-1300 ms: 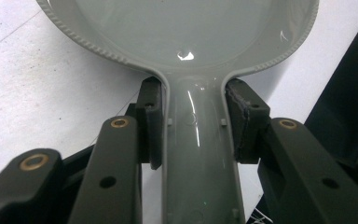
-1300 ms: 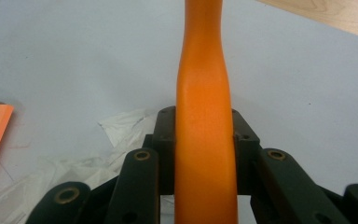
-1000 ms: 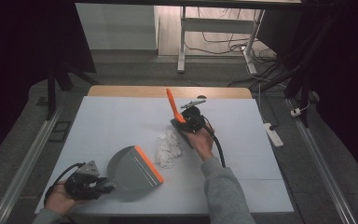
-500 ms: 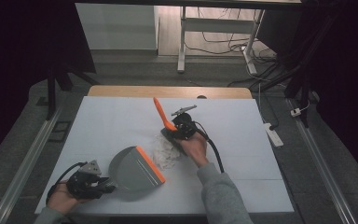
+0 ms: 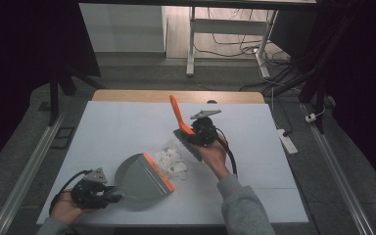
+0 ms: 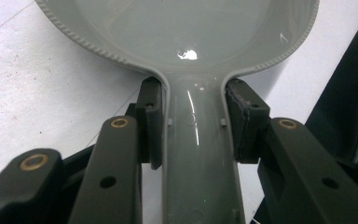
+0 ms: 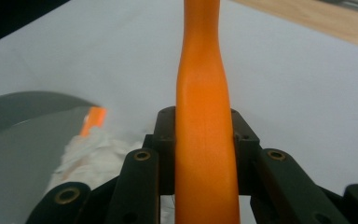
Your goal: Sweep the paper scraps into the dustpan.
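A grey dustpan (image 5: 139,177) with an orange lip (image 5: 158,173) lies on the white table (image 5: 122,127) near the front left. My left gripper (image 5: 108,195) is shut on the dustpan's handle (image 6: 198,158), one pad on each side. A pile of white paper scraps (image 5: 171,159) lies just off the lip. Beyond the pile, my right gripper (image 5: 193,133) is shut on a brush's orange handle (image 5: 177,114), which points up and away. The dark brush head (image 5: 186,145) hangs at the pile's right edge. In the right gripper view the handle (image 7: 203,140) runs up between the jaws, with the scraps (image 7: 93,156) and dustpan (image 7: 18,140) to the left.
A wooden strip (image 5: 176,96) edges the table's far side. Metal rails (image 5: 24,176) run along the floor on both sides, and a white power strip (image 5: 287,140) lies on the floor to the right. Table legs and cables stand beyond the far edge.
My right gripper swept the brush down and left toward the dustpan, then lifted back to the right. The paper scraps now lie closer to the orange lip. The left gripper and dustpan stayed still.
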Demonstrator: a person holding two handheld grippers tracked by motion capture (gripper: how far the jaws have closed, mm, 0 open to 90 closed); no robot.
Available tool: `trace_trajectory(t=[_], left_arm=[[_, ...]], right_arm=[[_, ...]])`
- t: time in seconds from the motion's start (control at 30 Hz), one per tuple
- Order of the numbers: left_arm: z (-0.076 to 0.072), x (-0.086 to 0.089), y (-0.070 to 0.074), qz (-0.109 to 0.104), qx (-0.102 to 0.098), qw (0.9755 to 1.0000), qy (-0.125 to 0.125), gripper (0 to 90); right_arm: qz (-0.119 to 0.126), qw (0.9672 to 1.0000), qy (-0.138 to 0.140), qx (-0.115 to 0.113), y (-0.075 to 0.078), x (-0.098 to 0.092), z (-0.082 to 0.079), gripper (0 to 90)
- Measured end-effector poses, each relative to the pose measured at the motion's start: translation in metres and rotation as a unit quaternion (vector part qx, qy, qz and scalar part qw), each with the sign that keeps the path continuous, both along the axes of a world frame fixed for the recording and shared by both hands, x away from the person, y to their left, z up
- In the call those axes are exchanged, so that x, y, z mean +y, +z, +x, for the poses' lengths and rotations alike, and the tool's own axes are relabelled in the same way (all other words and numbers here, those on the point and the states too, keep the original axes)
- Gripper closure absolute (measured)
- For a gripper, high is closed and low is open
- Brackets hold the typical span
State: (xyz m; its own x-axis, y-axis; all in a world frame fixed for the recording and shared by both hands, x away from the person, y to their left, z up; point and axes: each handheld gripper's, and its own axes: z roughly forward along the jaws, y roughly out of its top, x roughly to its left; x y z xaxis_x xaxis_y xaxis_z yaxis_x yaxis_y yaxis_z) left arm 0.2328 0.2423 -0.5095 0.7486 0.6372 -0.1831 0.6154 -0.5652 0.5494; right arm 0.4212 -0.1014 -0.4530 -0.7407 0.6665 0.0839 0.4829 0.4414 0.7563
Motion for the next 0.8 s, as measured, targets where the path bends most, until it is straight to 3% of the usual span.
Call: trace_trajectory(t=[0.13, 0.37, 0.53, 0.8], left_arm=[[-0.002, 0.003, 0.001, 0.001, 0.000, 1.0000, -0.002, 61.6], [-0.002, 0.007, 0.000, -0.001, 0.002, 1.0000, -0.004, 61.6], [-0.002, 0.006, 0.001, 0.000, 0.003, 1.0000, -0.004, 61.6], [-0.001, 0.003, 0.001, 0.002, 0.003, 1.0000, -0.004, 61.6]], right_arm=[[-0.015, 0.9996, -0.024, 0.002, -0.005, 0.000, 0.014, 70.4], [-0.056, 0.9983, -0.008, 0.016, -0.021, 0.029, 0.031, 70.4], [-0.064, 0.9972, 0.013, 0.037, -0.033, 0.041, 0.025, 70.4], [-0.070, 0.9959, 0.047, 0.033, -0.034, 0.047, 0.004, 70.4]])
